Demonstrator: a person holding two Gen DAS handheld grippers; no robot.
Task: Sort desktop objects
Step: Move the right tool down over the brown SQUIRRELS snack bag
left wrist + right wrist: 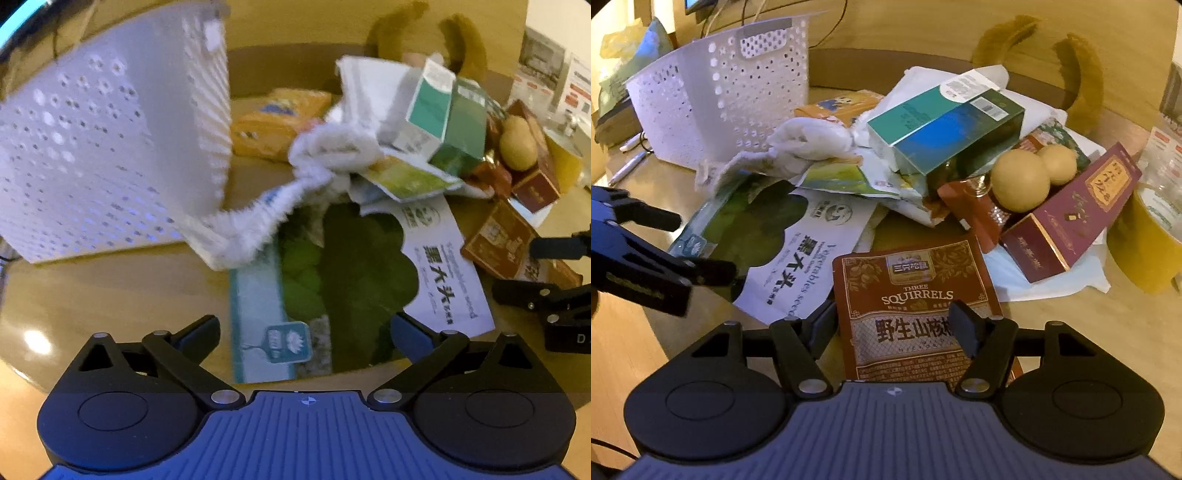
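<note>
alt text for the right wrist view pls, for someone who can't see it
The right gripper straddles a brown Three Squirrels snack pouch on a wooden table, jaws apart. Behind lies a pile: a green box, two round yellow fruits, a maroon box and a white towel. A white perforated basket stands at upper left.

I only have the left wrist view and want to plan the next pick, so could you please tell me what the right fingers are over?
Observer: The right gripper is open above a brown snack pouch lying flat on the table; nothing is held.
Operator: I see one yellow ball by the boxes; is it alone?
Observer: No, a second ball sits right beside it.
Operator: Is anything left of the basket?
Observer: Yes, pens lie on the table there.
</note>
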